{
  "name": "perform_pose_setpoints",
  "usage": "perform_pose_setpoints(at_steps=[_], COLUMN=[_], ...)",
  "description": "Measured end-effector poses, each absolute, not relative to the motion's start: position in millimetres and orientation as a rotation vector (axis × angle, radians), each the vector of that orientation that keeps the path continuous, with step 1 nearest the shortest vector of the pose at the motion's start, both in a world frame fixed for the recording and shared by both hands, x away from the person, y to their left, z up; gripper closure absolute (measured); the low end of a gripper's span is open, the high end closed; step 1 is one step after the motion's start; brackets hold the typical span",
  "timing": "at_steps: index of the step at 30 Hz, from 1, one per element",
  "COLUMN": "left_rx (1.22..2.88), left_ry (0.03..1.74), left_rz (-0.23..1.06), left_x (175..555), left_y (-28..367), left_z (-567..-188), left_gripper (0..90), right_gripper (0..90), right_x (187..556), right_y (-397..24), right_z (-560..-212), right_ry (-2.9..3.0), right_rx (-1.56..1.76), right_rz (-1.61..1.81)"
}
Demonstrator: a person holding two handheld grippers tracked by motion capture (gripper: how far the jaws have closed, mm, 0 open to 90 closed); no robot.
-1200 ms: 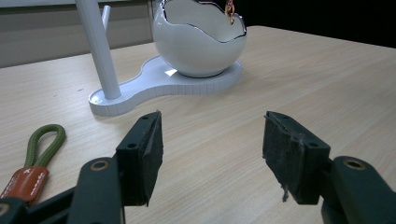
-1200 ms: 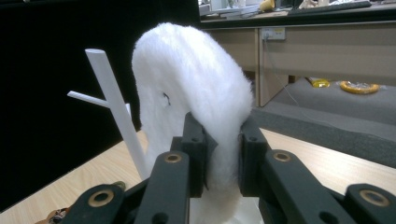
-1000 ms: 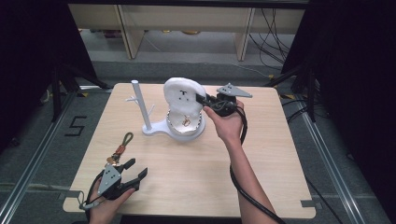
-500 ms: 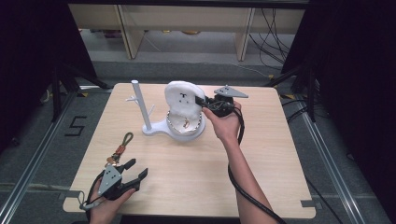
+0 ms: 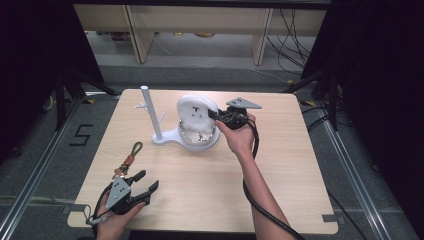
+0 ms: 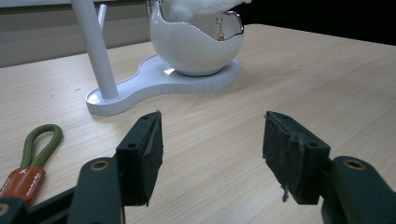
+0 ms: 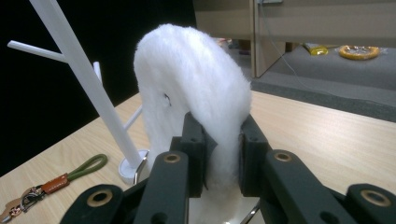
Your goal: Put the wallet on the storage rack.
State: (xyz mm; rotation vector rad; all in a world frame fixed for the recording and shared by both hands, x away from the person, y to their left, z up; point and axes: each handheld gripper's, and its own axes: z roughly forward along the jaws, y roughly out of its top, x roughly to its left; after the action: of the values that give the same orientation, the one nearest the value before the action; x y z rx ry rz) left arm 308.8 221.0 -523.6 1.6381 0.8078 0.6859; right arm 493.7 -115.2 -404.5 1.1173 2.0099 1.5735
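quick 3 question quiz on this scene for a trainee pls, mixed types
1. True or false: the left gripper is clamped on the keychain.
2. What does the right gripper pinch?
A. white fluffy pad
B. white stand
C. keychain
3. Fill in: the fluffy pad rises out of a white ____.

Key
1. False: its jaws stand open over bare table.
2. A
3. bowl

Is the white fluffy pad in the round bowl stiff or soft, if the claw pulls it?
The fluffy pad is probably soft: it pinches thin between the right claw pads. It arches over, so it likely flops once lifted. It looks light, but its pile may drag the small gold piece in the bowl.
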Motion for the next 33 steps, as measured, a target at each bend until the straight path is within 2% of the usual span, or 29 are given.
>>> perform_pose_setpoints(at_steps=[33], left_rx=[1.654], left_ry=[0.829], left_rz=[0.679], left_x=[307], left_y=[219], left_z=[-523], left_gripper=[37.5], right_gripper=[74.1], right_x=[501], right_y=[-112], right_z=[-434], right_ry=[2.093], right_rx=[1.135], right_rz=[1.394])
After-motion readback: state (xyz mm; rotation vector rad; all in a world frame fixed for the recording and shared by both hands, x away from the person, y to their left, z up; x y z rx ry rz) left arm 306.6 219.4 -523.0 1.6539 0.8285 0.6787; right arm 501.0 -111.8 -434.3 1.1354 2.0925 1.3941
